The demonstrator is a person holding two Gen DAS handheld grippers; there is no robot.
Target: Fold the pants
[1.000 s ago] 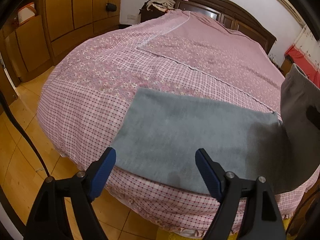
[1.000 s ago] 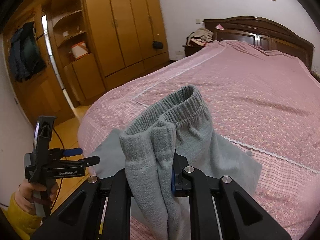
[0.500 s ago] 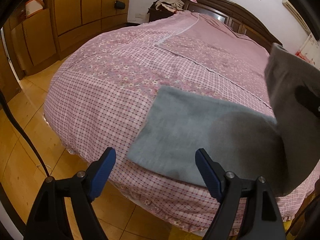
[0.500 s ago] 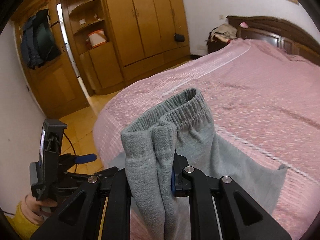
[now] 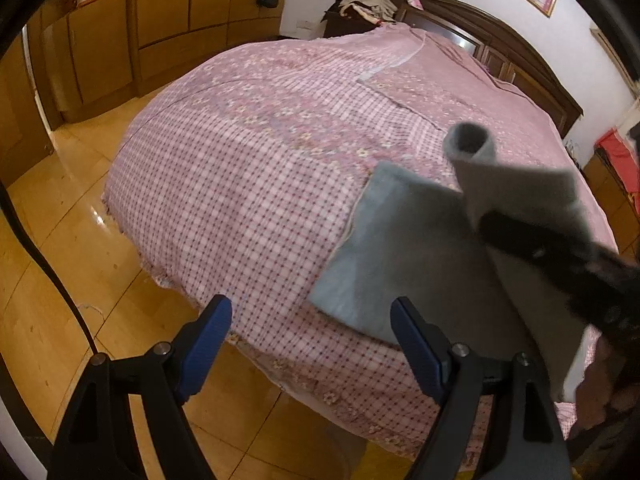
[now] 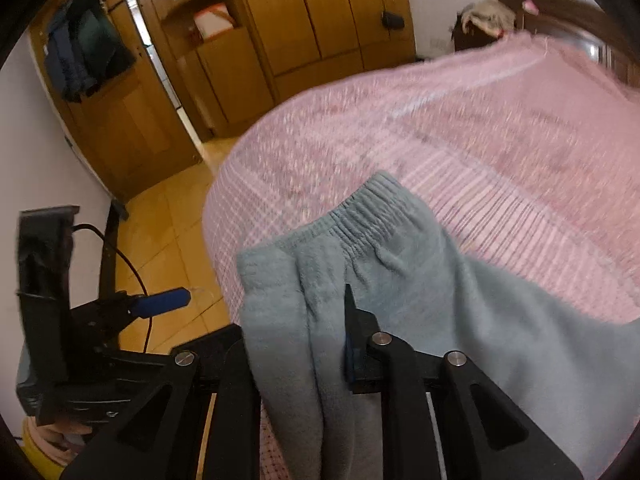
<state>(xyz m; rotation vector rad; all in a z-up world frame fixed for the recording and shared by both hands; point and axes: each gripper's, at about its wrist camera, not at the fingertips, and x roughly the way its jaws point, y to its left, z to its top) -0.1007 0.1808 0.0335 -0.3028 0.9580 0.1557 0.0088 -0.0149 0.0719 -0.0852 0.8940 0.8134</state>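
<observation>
1. My jaws are easing apart, yet the grey pants [image 6: 320, 280] still sit bunched between them, the elastic waistband uppermost.
2. My right gripper [image 6: 298, 344] points down toward the bed [image 6: 500, 140], over its near corner.
3. The rest of the pants trails to the right, over the pink checked cover.
4. At the left edge, the left gripper [image 6: 160, 302] hangs over the wooden floor [image 6: 168, 232], one blue pad showing.
5. Behind stand a wardrobe [image 6: 320, 20] and a door with dark jackets [image 6: 84, 56].
</observation>
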